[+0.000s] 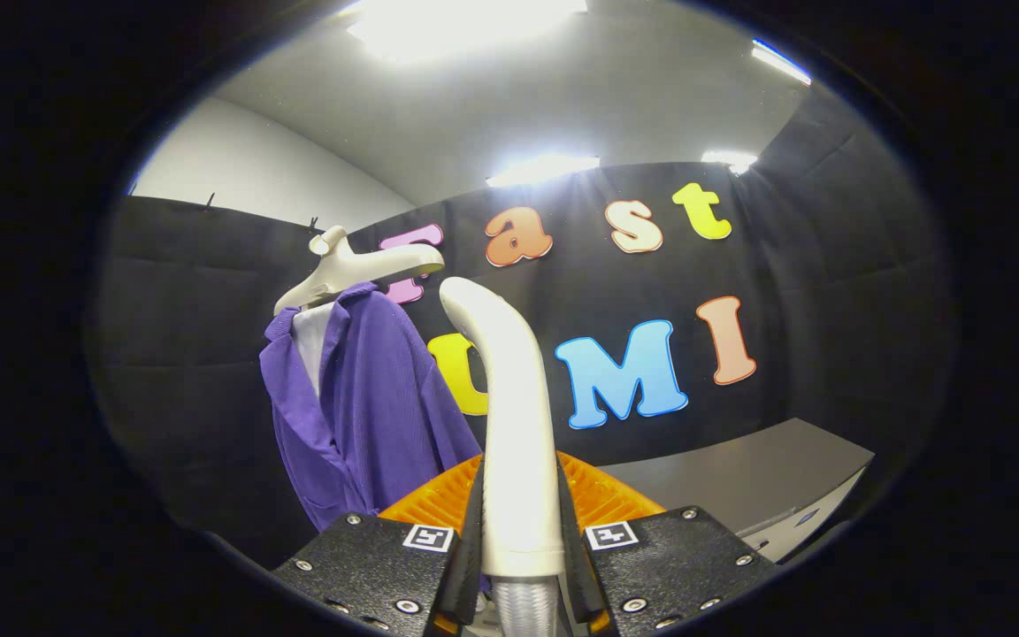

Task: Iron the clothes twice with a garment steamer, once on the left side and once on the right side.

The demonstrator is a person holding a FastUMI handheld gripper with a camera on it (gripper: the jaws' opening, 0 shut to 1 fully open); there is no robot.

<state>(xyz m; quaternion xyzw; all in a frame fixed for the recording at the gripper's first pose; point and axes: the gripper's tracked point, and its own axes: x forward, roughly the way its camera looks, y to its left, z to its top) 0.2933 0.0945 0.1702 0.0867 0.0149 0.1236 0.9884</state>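
Gripper view: the gripper (520, 531) sits at the bottom centre of the frame, its two fingers (465, 540) closed on the pale handle of the garment steamer (514, 398), one pressing on each side of it. The handle rises straight up between the fingers through the middle of the frame and bends over to the upper left at its rounded top. Below the fingers, at the very bottom edge, a ribbed grey hose (524, 610) leaves the handle's lower end.

Left of centre hangs the purple garment (368, 416), draped on a cream hanger (346, 270) whose hook and shoulder bar stand in the upper left, above the collar. A strip of white lining or backing (310, 341) shows inside the open collar; which of the two it is I cannot tell at this size. The garment falls down to the lower left, just beyond the left finger, and the steamer's top is near its shoulder but looks apart from the fabric.

Behind the fingers, low in the centre, an orange ridged surface (598, 495) spreads to both sides of the handle. At the lower right a grey table (739, 482) runs toward the booth's dark wall, with white ceiling lights (465, 22) across the top of the frame.
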